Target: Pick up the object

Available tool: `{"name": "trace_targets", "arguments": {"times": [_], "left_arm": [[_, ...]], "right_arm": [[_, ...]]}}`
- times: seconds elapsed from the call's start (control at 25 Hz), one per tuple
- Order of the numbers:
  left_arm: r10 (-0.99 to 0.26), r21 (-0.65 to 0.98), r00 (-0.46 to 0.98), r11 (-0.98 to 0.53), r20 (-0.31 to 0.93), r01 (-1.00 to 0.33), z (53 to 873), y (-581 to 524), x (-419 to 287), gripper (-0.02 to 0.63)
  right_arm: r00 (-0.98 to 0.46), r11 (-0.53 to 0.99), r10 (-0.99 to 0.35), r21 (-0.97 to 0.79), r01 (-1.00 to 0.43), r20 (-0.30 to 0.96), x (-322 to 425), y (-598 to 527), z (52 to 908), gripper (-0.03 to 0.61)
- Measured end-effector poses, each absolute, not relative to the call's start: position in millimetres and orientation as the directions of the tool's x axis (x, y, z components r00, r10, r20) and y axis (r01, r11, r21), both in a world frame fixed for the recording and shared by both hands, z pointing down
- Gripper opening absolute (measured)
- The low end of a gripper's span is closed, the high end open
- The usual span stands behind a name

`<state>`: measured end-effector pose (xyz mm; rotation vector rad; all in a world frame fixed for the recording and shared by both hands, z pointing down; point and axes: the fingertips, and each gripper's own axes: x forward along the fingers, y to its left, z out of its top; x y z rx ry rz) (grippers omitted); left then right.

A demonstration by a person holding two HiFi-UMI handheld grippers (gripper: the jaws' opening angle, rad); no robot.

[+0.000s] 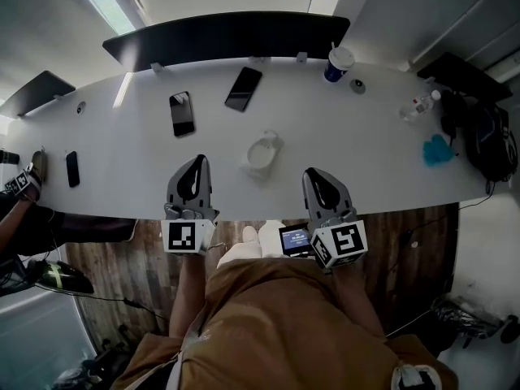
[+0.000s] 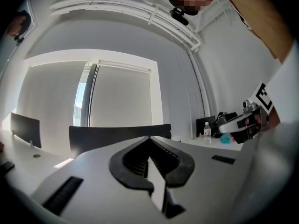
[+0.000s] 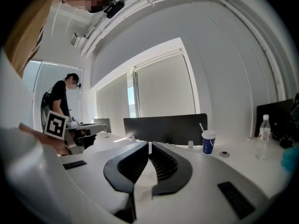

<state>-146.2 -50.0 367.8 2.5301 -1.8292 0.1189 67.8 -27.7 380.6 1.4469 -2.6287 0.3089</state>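
Standing at a white table [image 1: 366, 136], a person holds two grippers side by side over its near edge, both pointing roughly level and away from the body. The left gripper [image 1: 197, 162] has its jaws pressed together with nothing between them. The right gripper [image 1: 314, 175] is closed the same way, also empty. A small white object [image 1: 263, 153] lies on the table between and just ahead of the tips, touching neither.

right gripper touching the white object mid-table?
Apart. The head view shows bare table between the right gripper and the white object; its fingers are shut on nothing in the right gripper view.
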Motion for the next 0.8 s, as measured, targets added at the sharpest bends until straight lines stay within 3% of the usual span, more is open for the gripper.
{"name": "trace_targets", "arguments": {"times": [0.28,0.6,0.8], "left_arm": [[-0.934,-0.041,0.354,-0.356,0.052,-0.933,358,-76,-112,0.007],[-0.896,0.007,0.427,-0.429,0.124,-0.903,383,-98,-105,0.006],[-0.866,0.055,0.457,-0.456,0.2,-0.888,416,-118,-115,0.006]], "right_arm": [[-0.556,0.548,-0.804,-0.098,-0.83,0.21,78,-44,385,0.011],[-0.526,0.514,-0.813,-0.115,-0.85,0.252,90,-70,397,0.011],[-0.547,0.435,-0.776,-0.363,-0.824,0.313,85,-94,431,0.011]]}}
